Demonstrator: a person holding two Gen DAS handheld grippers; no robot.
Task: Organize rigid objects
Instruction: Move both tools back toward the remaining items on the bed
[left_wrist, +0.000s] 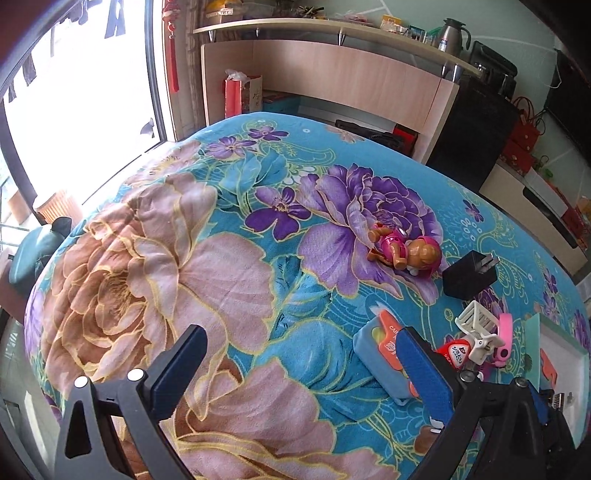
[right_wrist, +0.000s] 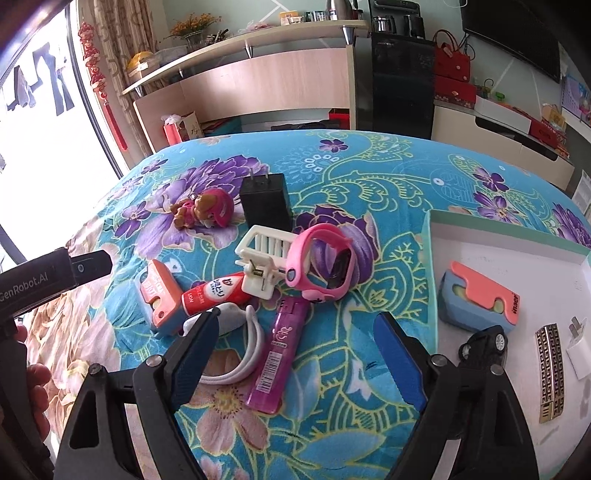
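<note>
Presently, both hand-held grippers are seen spread wide with nothing between their pads: the right hand-held gripper is poised over the purple lighter, which lies on the floral blanket and is taken here as the landmark, while the left hand-held gripper is poised over bare blanket beside a blue-and-orange case. Just left of the lighter a white cord is coiled, and beyond that a red-and-white tube and the same case are found. Directly behind the lighter a pink watch is lying against a white plastic clip; farther behind, a black charger plug and a pink toy figure are placed. To the lighter's right a white tray is set, in which a second blue-and-orange case, a black toy car, a patterned lighter and a white plug are gathered.
</note>
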